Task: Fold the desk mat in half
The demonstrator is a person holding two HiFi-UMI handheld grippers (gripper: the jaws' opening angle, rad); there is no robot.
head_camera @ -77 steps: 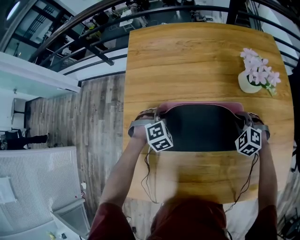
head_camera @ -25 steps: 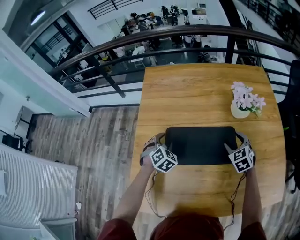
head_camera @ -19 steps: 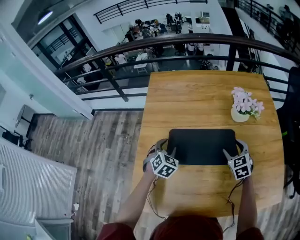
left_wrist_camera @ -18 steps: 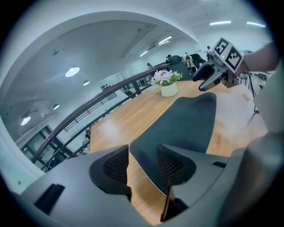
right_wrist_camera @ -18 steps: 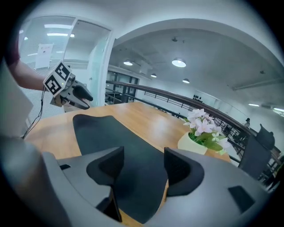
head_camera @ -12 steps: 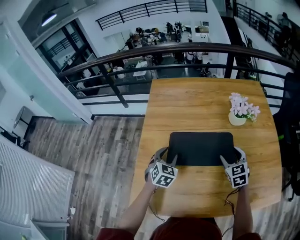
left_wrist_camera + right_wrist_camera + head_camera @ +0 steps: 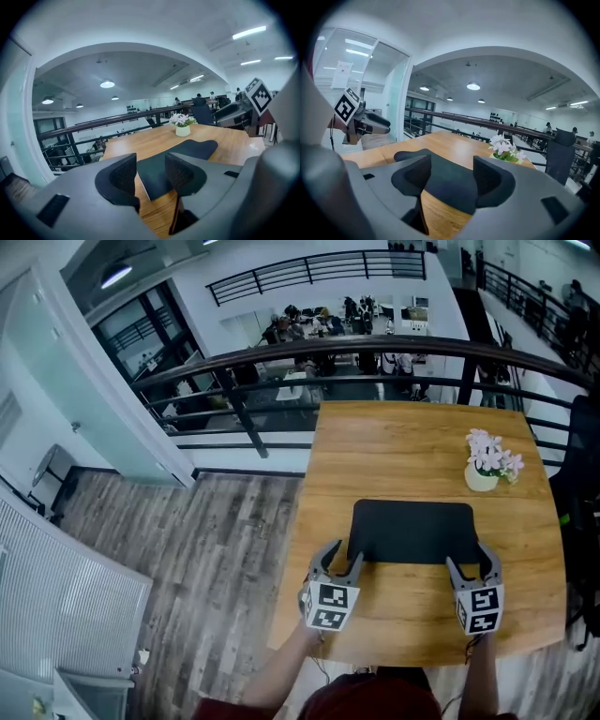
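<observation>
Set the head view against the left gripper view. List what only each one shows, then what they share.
Only the head view: the marker cube on the left claw, the person's left forearm, and the black desk mat as a whole rectangle. Only the left gripper view: ceiling lamps and the left claw's ribbed inner pads, apart with nothing gripped. Both: the mat flat on the wooden table, the pot of flowers, the dark railing and the right claw.
</observation>
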